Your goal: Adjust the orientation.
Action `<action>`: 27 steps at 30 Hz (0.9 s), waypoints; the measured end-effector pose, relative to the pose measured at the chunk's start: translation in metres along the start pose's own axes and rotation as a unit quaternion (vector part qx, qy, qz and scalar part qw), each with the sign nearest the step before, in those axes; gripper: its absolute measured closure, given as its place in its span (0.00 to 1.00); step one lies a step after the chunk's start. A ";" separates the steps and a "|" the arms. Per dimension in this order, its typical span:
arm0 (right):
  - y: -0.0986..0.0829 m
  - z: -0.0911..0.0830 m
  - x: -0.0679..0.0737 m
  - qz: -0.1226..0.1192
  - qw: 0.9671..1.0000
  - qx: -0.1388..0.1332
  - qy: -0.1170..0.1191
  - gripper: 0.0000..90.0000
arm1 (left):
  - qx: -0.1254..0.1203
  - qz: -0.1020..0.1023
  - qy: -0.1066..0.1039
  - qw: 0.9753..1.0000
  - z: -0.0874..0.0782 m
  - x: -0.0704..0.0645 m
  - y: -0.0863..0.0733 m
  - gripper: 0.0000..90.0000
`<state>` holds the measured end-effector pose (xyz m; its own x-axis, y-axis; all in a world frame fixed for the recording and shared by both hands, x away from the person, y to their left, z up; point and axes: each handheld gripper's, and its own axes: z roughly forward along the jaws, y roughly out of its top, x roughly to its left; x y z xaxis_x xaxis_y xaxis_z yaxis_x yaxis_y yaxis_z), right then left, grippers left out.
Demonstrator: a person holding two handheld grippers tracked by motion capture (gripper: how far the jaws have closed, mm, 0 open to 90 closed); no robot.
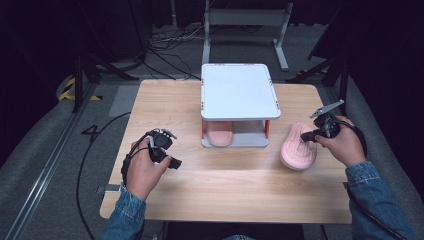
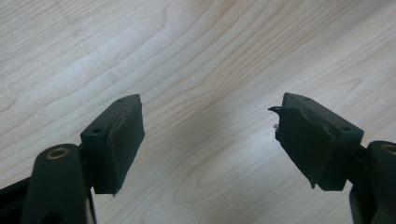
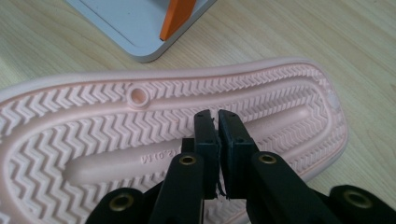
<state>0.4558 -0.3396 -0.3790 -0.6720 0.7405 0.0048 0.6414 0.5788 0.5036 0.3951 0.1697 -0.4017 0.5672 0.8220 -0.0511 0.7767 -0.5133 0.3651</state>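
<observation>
A pink slipper (image 1: 295, 150) lies sole up on the wooden table, right of a grey two-tier rack (image 1: 239, 92). My right gripper (image 1: 306, 136) hovers over its near edge. In the right gripper view the right gripper (image 3: 218, 114) is shut, jaws pressed together with nothing between them, just above the zigzag sole (image 3: 93, 135). A second pink slipper (image 1: 219, 135) rests on the rack's lower shelf. My left gripper (image 1: 175, 163) is held over bare wood at the left. Its jaws stand wide apart, so the left gripper (image 2: 208, 105) is open and holds nothing.
The rack has orange posts (image 3: 175, 18), and its corner (image 3: 121, 23) lies just beyond the slipper. Its top shelf is bare. Bare tabletop (image 1: 225, 185) stretches across the front. Cables and metal stand legs (image 1: 280, 50) sit on the floor behind the table.
</observation>
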 end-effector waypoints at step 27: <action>-0.086 -0.011 -0.025 0.068 0.996 0.049 -0.042 0.90 | 0.010 0.022 -0.008 1.000 0.009 -0.008 0.013 0.25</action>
<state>0.4128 -0.4117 -0.4129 -0.5461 0.8377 -0.0078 0.7600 0.4993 0.4162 0.4032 0.1540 -0.4048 0.6054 0.7943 -0.0512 0.7559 -0.5536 0.3494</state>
